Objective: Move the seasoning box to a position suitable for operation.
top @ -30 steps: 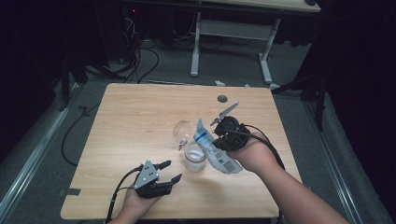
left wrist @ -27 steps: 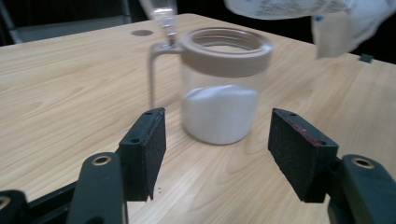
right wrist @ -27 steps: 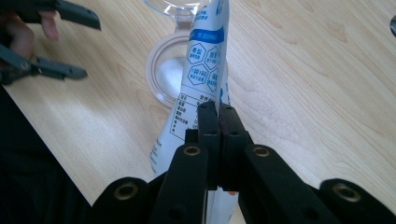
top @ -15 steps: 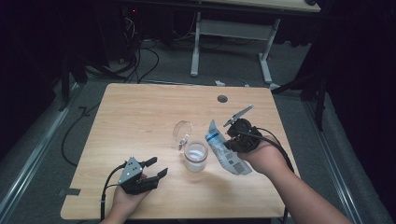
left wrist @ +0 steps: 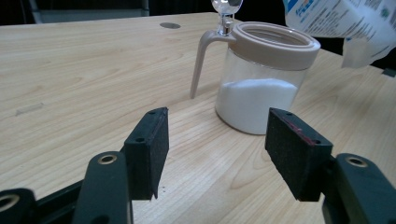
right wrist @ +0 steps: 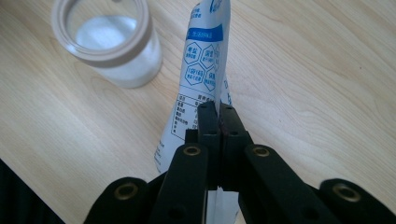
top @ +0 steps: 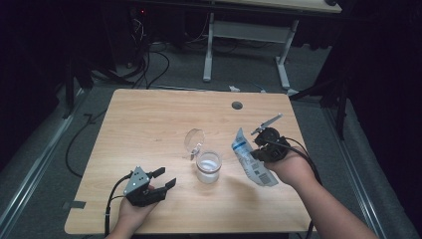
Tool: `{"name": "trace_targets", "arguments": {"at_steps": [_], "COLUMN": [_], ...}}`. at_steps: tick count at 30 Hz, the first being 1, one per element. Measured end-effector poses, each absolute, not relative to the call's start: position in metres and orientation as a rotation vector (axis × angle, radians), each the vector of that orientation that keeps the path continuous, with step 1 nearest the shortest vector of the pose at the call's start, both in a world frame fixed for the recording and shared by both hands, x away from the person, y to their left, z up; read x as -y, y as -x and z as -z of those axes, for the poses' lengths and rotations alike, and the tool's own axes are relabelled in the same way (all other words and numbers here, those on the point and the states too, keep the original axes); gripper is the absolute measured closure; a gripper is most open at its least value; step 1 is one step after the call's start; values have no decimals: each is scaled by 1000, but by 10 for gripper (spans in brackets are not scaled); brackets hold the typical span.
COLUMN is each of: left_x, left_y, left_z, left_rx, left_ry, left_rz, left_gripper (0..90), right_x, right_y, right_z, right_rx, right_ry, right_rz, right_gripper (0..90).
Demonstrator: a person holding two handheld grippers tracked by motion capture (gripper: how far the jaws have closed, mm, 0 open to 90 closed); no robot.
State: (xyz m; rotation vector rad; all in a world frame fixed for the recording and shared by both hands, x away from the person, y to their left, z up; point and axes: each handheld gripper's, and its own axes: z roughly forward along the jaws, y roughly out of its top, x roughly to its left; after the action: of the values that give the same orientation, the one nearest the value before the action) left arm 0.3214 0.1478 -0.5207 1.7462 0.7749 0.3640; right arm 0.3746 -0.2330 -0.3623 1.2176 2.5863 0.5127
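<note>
A clear glass jar (top: 208,167) with a beige rim and a flipped-up lid (top: 194,139) stands mid-table, part full of white powder (left wrist: 256,99). My right gripper (top: 255,149) is shut on a white-and-blue printed pouch (top: 248,157), held tilted just right of the jar; in the right gripper view the jaws pinch the pouch (right wrist: 204,70) near its lower part, the jar (right wrist: 108,42) to its upper left. My left gripper (top: 161,181) rests open near the front left, jaws aimed at the jar (left wrist: 261,79) with nothing between the pads (left wrist: 150,144).
The wooden table (top: 149,124) has a dark grommet hole (top: 237,105) near its far edge. Cables trail from both grippers over the front edge. Beyond the table lie a grey floor, cables and a white desk frame (top: 244,40).
My right gripper has drawn the pouch rightward, away from above the jar. My left gripper has shifted slightly left and toward the table's front edge, still open.
</note>
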Motion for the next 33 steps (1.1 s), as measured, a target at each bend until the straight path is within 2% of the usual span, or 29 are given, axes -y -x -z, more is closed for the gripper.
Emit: {"name": "trace_targets", "arguments": {"at_steps": [21, 33], "left_x": [-150, -150], "left_y": [-323, -323], "left_z": [523, 523], "left_rx": [-789, -790], "left_ry": [-1752, -1747], "left_rz": [-349, -343], "left_gripper": [408, 407], "right_x": [267, 271], "right_y": [-388, -393], "right_z": [385, 391], "right_rx": [-2533, -2518], "right_ry": [-1299, -1334], "right_rz": [-420, -381], "right_gripper": [900, 900]}}
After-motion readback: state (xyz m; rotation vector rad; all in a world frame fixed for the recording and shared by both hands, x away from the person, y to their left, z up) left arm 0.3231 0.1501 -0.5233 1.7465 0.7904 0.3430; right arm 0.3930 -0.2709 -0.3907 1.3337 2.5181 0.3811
